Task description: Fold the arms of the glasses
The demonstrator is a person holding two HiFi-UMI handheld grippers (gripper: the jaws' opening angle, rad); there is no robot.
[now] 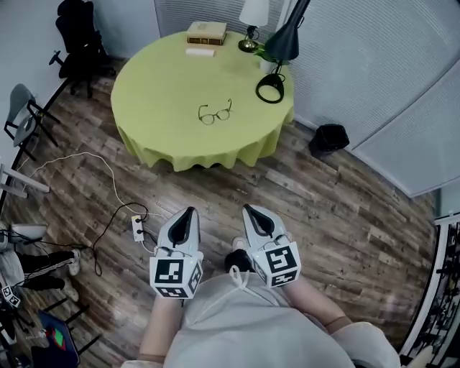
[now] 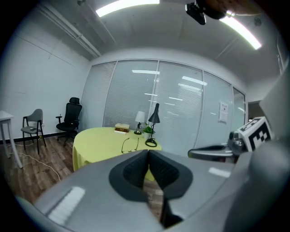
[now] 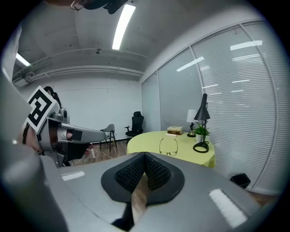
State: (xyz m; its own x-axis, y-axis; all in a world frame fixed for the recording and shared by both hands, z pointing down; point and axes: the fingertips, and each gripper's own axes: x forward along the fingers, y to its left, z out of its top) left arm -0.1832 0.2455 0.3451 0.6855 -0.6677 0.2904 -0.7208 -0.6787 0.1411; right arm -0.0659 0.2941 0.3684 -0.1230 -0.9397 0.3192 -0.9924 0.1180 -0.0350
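A pair of thin-framed glasses (image 1: 215, 113) lies with its arms spread open on the round yellow-green table (image 1: 158, 86), well ahead of me. The glasses (image 2: 130, 145) show small in the left gripper view, and the glasses (image 3: 169, 147) also appear in the right gripper view. My left gripper (image 1: 188, 213) and right gripper (image 1: 249, 210) hang side by side over the wooden floor, close to my body and far short of the table. Both are shut with nothing between their pads.
On the table's far side stand a black desk lamp (image 1: 277, 54), a small white lamp (image 1: 252, 21), a potted plant (image 1: 267, 57) and stacked books (image 1: 206, 33). A black bin (image 1: 329, 138) sits right of the table. Chairs (image 1: 79, 39), a power strip (image 1: 138, 228) and cable lie left.
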